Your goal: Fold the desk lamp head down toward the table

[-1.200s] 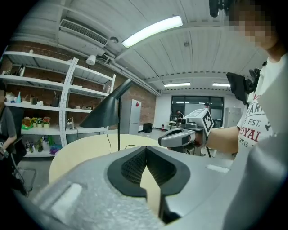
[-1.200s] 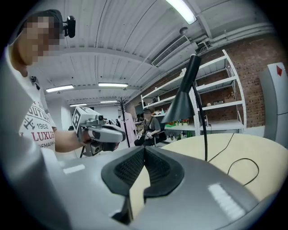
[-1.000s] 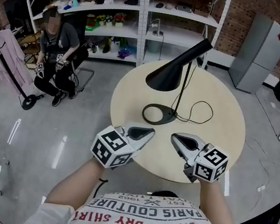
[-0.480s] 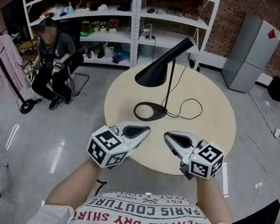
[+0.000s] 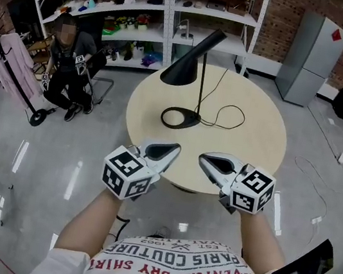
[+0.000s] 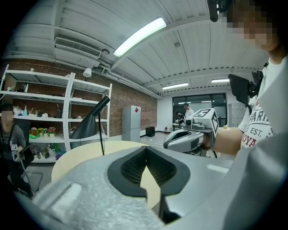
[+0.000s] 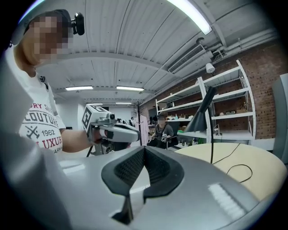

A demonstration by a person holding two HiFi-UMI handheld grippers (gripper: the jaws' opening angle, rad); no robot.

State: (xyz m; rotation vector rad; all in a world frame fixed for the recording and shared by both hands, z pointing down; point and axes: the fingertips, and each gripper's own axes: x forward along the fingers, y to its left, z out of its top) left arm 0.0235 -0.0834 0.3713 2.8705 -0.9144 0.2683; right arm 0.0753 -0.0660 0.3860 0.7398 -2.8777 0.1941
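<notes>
– Desk lamp (image 5: 202, 80), location?
– Standing upright on the round table (image 5: 253, 153), on the far half, left of centre. Its ring-shaped base (image 5: 180, 119) lies flat on the tabletop, and the thin pole rises straight from it.
– Shade?
– The black cone shade (image 5: 181, 71) sits raised at the top of the pole, its wide mouth slanting down toward the left. It is well clear of the tabletop.
– Cord?
– A black cord (image 5: 230, 118) loops across the table to the right of the base.
– Left gripper?
– The left gripper (image 5: 173, 150) is held at the near edge of the table, pointing toward the far side. Its own view shows the jaws pressed together with nothing between them. It is well apart from the lamp.
– Right gripper?
– The right gripper (image 5: 204, 159) is just beside the left one, at the same near edge. Its jaws are likewise pressed together and empty. It touches neither the lamp nor the cord.
– Surroundings?
– White shelves (image 5: 148, 5) stand beyond the table. A seated person (image 5: 69, 67) is at far left and a grey cabinet (image 5: 311, 59) at far right.
</notes>
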